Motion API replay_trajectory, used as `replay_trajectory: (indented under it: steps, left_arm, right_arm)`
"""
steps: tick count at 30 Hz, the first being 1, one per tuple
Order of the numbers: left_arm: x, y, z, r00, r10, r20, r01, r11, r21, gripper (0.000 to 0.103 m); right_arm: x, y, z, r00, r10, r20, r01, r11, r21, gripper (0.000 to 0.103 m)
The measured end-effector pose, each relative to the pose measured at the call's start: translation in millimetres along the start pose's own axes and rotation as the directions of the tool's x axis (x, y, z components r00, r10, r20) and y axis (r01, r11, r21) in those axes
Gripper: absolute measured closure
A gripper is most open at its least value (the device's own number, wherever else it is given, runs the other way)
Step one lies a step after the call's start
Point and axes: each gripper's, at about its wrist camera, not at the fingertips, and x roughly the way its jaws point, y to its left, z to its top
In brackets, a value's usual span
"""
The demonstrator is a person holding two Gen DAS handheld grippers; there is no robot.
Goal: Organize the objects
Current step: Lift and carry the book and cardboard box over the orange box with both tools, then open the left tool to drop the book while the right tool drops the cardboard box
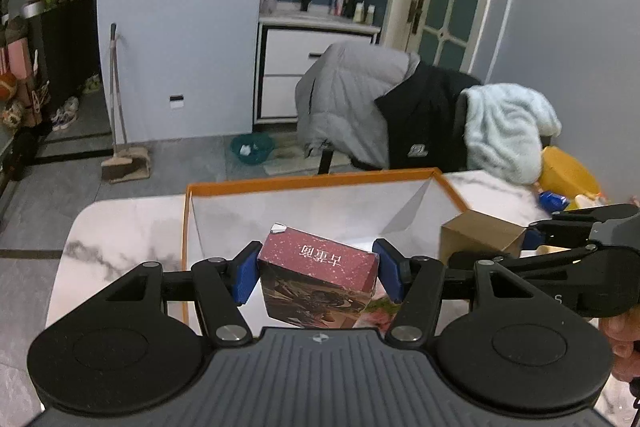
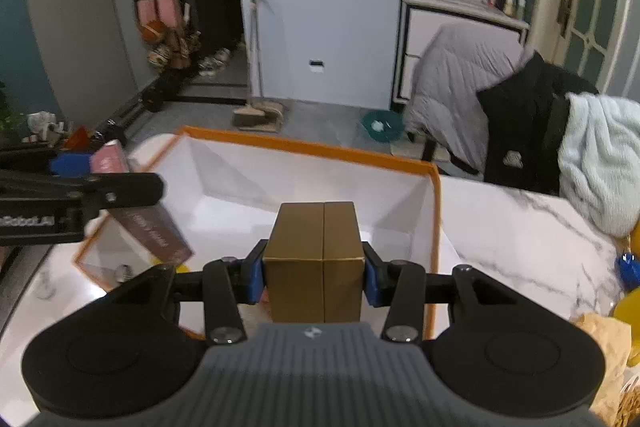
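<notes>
Gripping red box [image 1: 318, 273], gold box [image 2: 314, 261], over tray [image 2: 312, 149]

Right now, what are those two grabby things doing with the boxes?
A person is tidying boxes into the big white bin with the orange rim on the marble table. The left gripper has its jaws shut on a dark red box, held over the bin. The right gripper has its jaws shut on a gold box, also above the bin. Neither box has been let go.
</notes>
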Motion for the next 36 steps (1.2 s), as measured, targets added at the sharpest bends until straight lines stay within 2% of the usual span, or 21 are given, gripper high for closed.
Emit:
replay_trajectory:
  steps: [11, 22, 26, 28, 29, 30, 31, 36]
  left_arm:
    - [32, 9, -9, 0.996, 0.043, -0.078, -0.044, 0.999, -0.006, 0.033]
    - [53, 3, -23, 0.985, 0.087, -0.149, -0.086, 0.996, 0.015, 0.033]
    - [54, 1, -24, 0.981, 0.122, -0.152, -0.120, 0.992, 0.022, 0.032]
    - [53, 3, -23, 0.981, 0.125, -0.145, -0.123, 0.992, 0.020, 0.032]
    - [51, 4, -22, 0.984, 0.122, -0.131, -0.121, 0.993, 0.015, 0.031]
    - [49, 4, -20, 0.986, 0.118, -0.119, -0.118, 0.993, 0.009, 0.029]
    - [46, 6, -17, 0.987, 0.115, -0.109, -0.116, 0.993, 0.001, 0.026]
    - [36, 11, -11, 0.990, 0.108, -0.085, -0.110, 0.994, -0.017, 0.025]
  right_arm:
    - [47, -8, -26, 0.995, -0.020, -0.094, 0.019, 1.000, -0.016, 0.055]
    - [55, 4, -32, 0.993, -0.026, -0.115, 0.021, 0.999, -0.047, 0.055]
    - [54, 4, -32, 0.995, -0.024, -0.101, 0.020, 0.999, -0.043, 0.053]
    - [52, 4, -32, 0.996, -0.026, -0.087, 0.022, 0.999, -0.041, 0.047]
    - [50, 4, -31, 0.997, -0.035, -0.074, 0.032, 0.999, -0.039, 0.040]
    - [49, 4, -30, 0.997, -0.040, -0.063, 0.038, 0.999, -0.036, 0.039]
    - [47, 3, -29, 0.998, -0.039, -0.057, 0.037, 0.999, -0.032, 0.039]
    - [41, -1, -28, 0.999, -0.031, -0.044, 0.030, 0.999, -0.018, 0.039]
